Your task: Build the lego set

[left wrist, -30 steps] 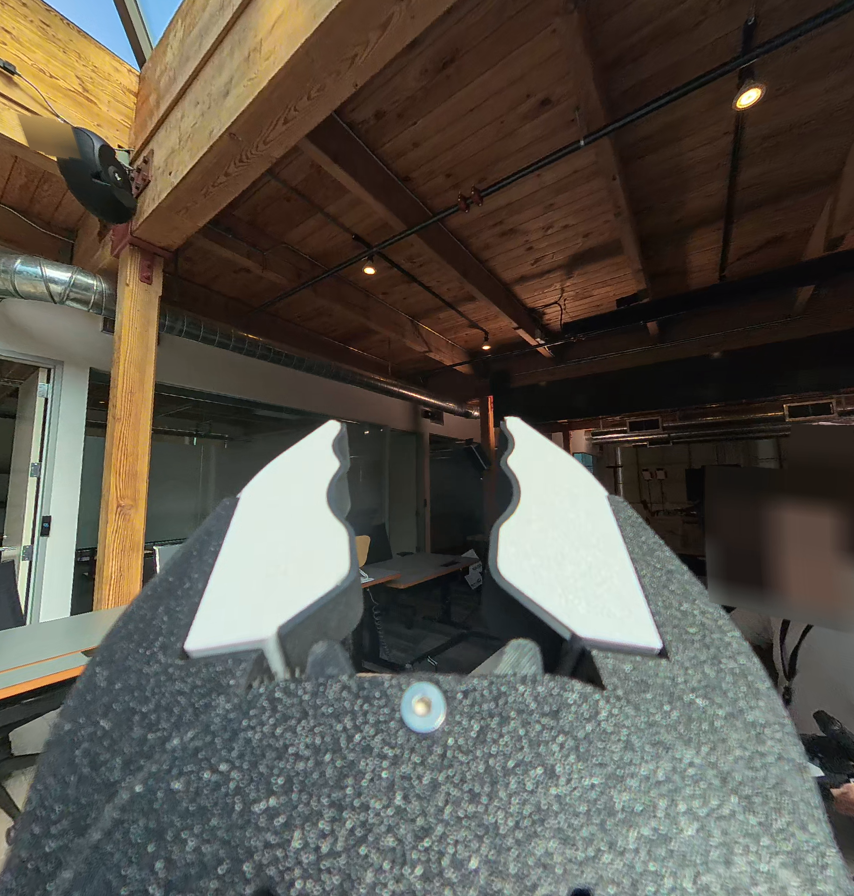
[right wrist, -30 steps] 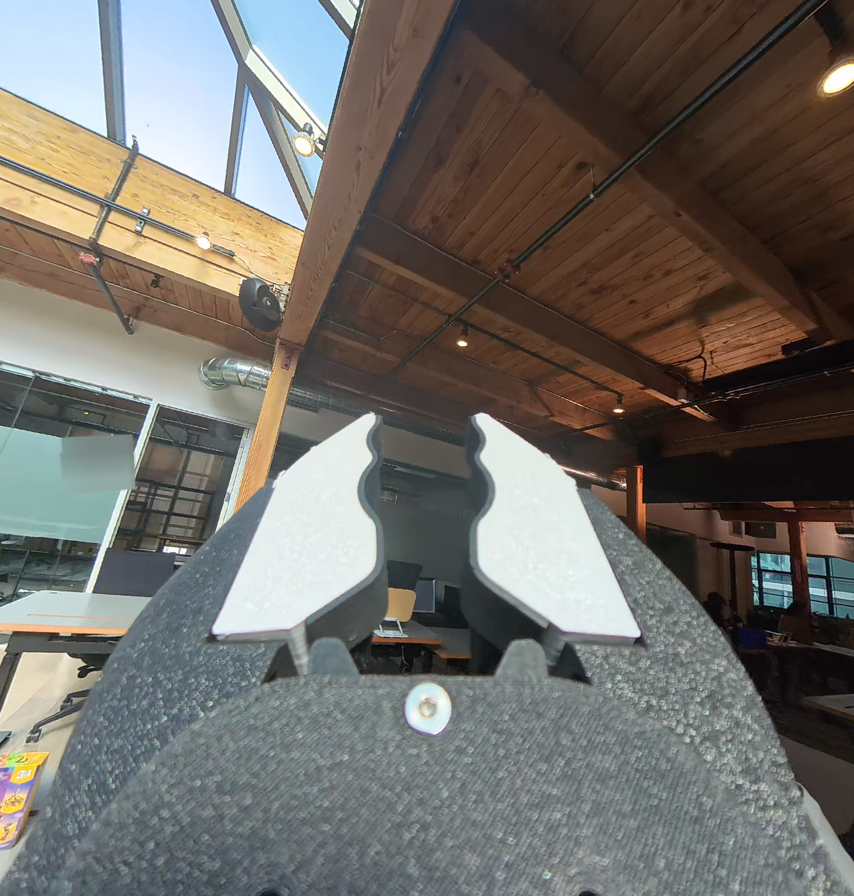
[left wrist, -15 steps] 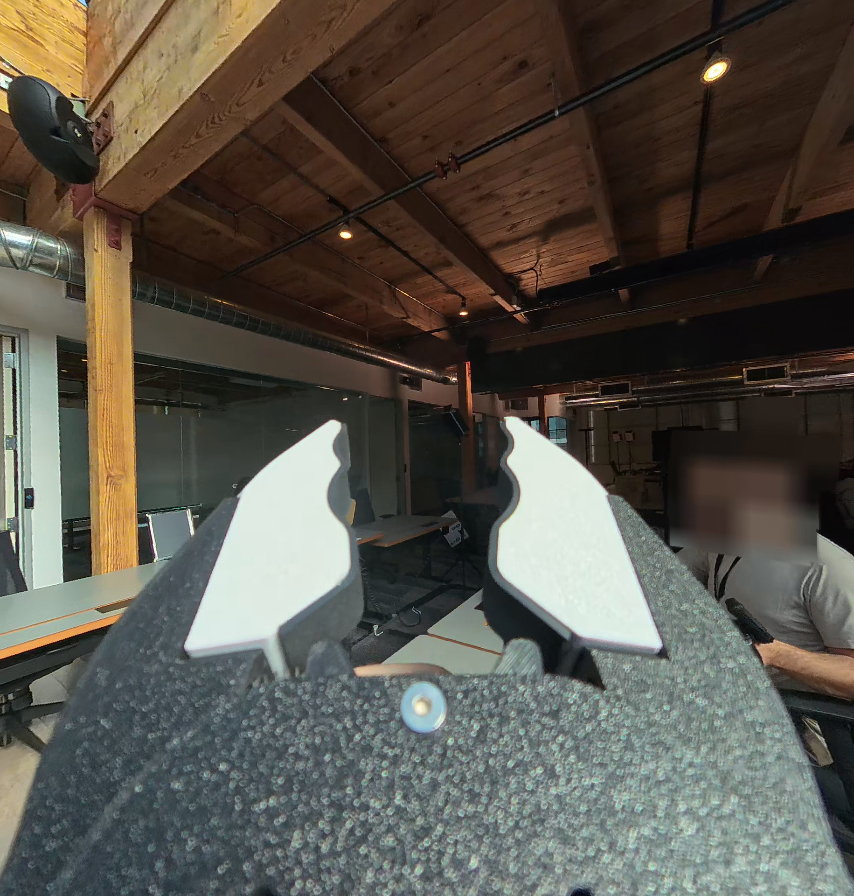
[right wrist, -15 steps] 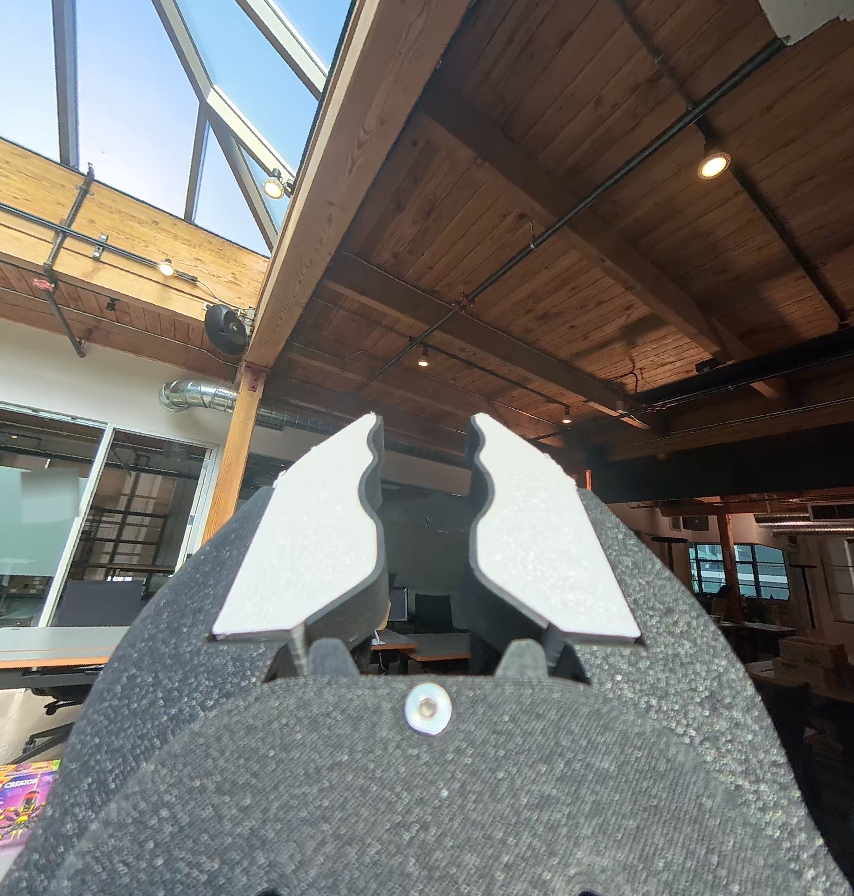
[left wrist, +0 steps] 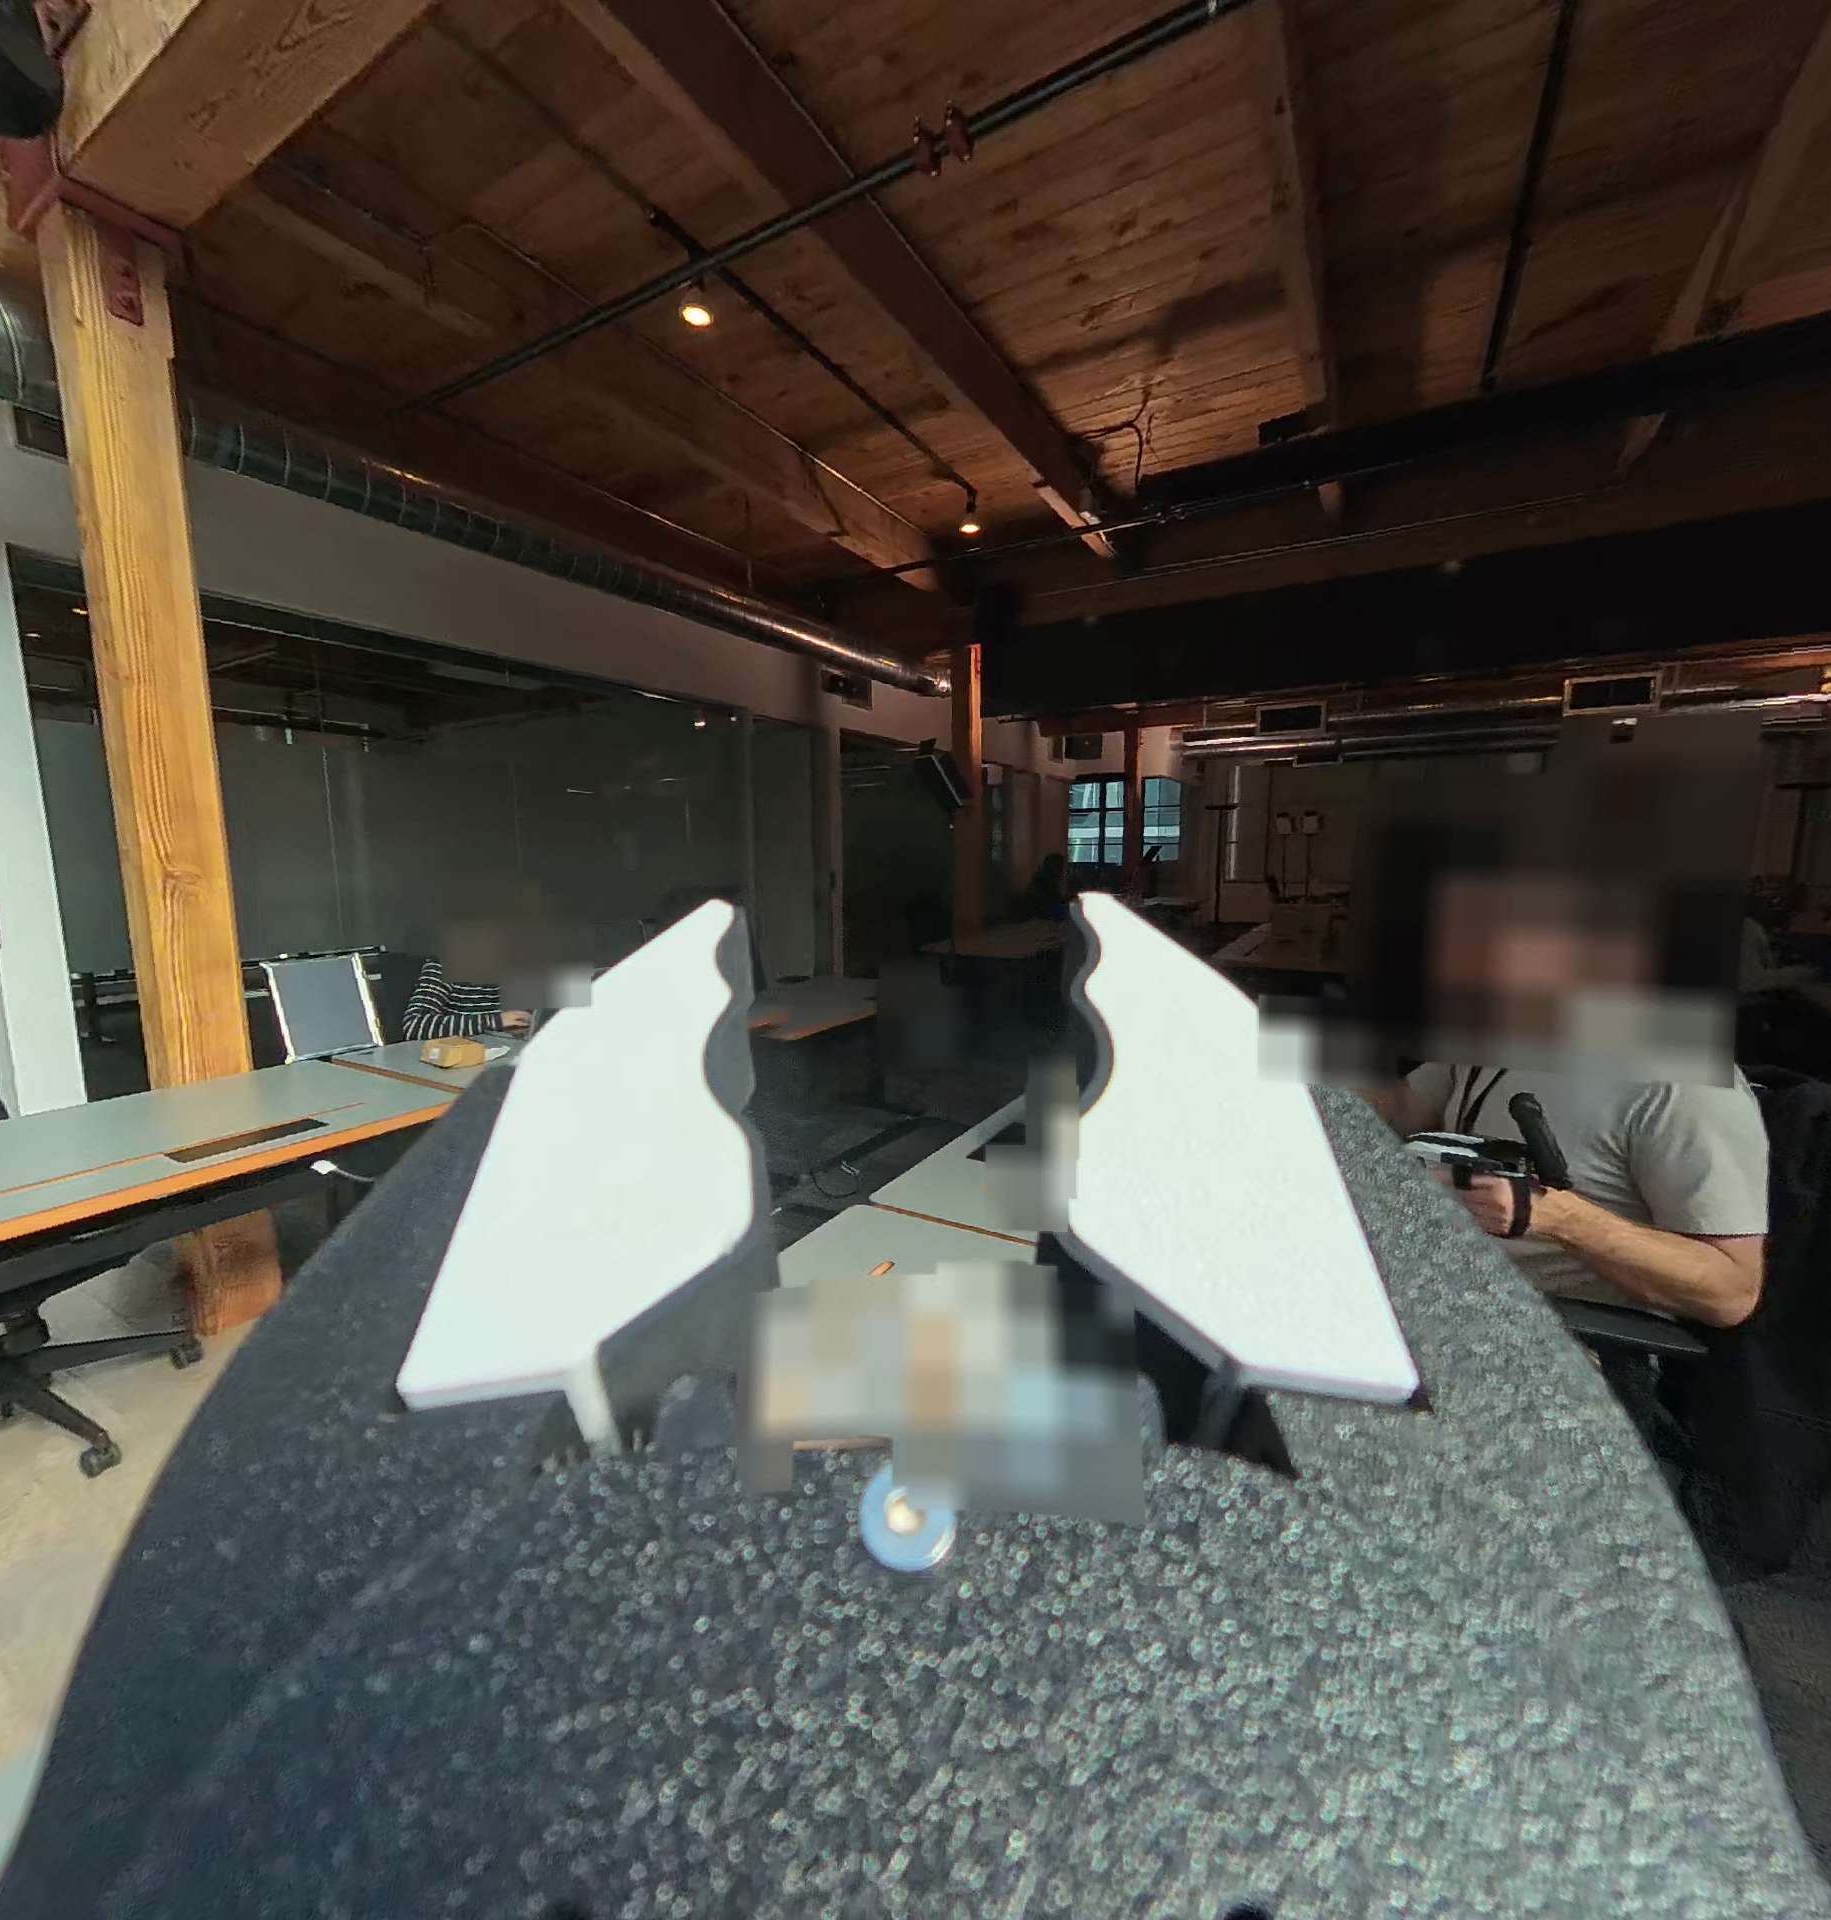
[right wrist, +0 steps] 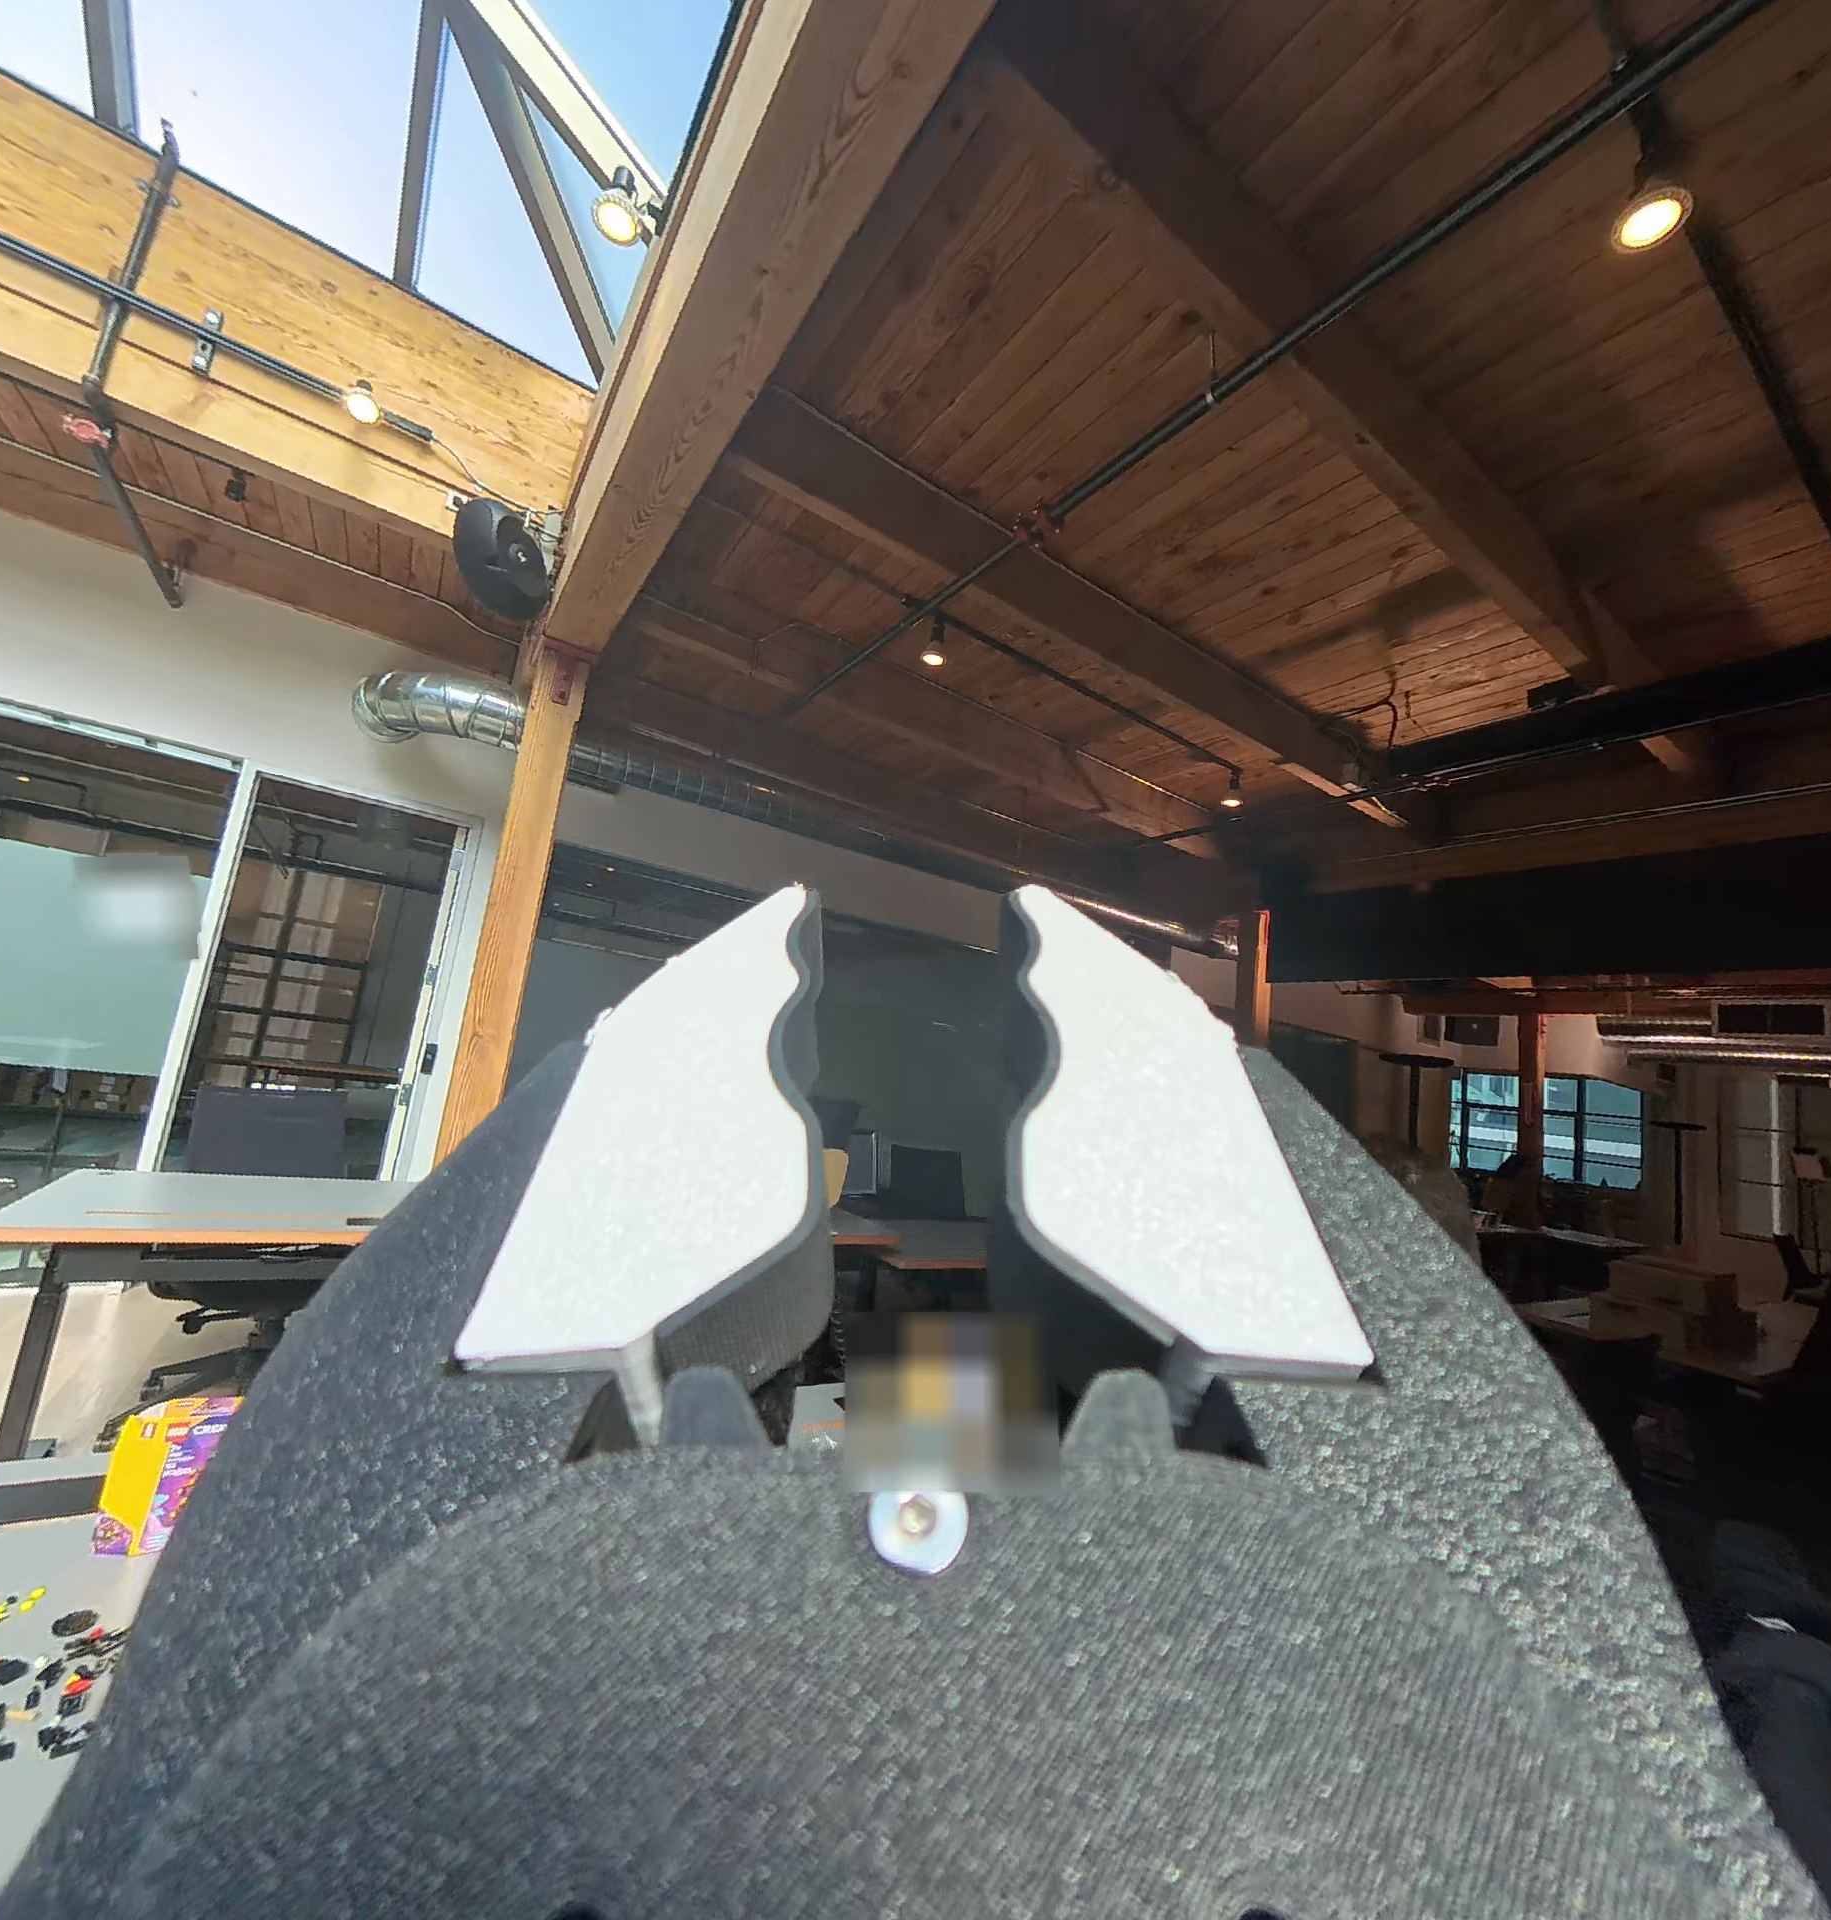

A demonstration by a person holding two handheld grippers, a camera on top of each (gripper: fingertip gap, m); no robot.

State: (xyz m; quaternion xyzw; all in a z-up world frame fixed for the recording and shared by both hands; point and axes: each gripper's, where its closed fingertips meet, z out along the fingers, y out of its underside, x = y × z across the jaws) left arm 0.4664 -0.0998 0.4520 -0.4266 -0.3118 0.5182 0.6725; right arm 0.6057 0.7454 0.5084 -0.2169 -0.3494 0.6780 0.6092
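Observation:
My left gripper (left wrist: 900, 920) is open and empty, raised and pointing across the room. My right gripper (right wrist: 911, 914) is open and empty, tilted up toward the ceiling. In the right wrist view, a yellow and purple lego box (right wrist: 158, 1475) stands on a grey table (right wrist: 17, 1818) at the lower left. Several small loose lego pieces (right wrist: 38, 1673), black, yellow and red, lie on that table in front of the box. No lego shows in the left wrist view.
A wooden post (left wrist: 147, 644) stands at the left. Grey desks with orange edges (left wrist: 163, 1143) and an office chair (left wrist: 28, 1361) are at the left. A person in a grey shirt (left wrist: 1617, 1184) sits at the right, and another in a striped top (left wrist: 464, 1003) farther back. The gap from one gripper's tips to the other's is roughly 85 centimetres.
Both grippers have tilted downward from the ceiling toward the room. The table with loose lego pieces has come into the right wrist view. Both grippers stay open.

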